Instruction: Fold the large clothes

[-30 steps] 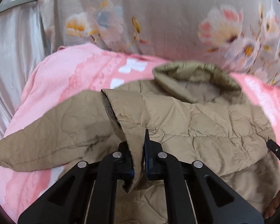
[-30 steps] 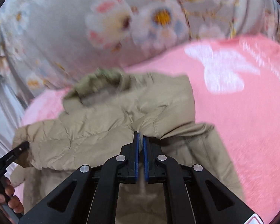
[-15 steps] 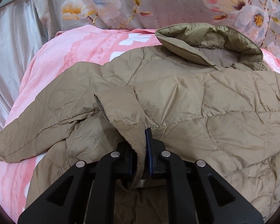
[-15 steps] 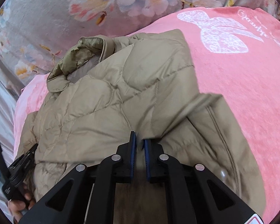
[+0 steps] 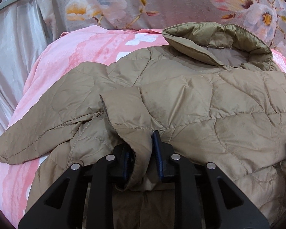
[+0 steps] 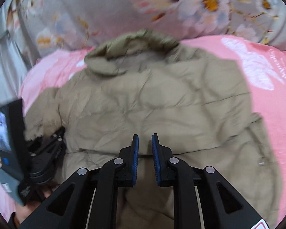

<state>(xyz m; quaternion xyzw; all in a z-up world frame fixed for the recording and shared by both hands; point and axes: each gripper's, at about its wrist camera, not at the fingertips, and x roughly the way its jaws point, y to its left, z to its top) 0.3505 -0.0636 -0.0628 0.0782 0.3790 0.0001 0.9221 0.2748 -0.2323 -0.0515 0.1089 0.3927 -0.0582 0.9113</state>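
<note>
**Left wrist view: jacket hem slack between parting jaws**

Left wrist view shows the left gripper (image 5: 141, 148) with jaws just opening, a fold of the tan jacket (image 5: 190, 105) loose between them. The jacket stretches ahead, collar (image 5: 217, 43) farthest, on the pink blanket (image 5: 70, 61). The right gripper (image 6: 144, 147), also just opening, holds nothing; the jacket lies beneath it and ahead.

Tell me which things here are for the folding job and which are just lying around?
For the job:
tan quilted jacket
left gripper, fold of jacket between its jaws
right gripper, open, nothing in it

Just there:
pink blanket
flowery grey bedding
</note>
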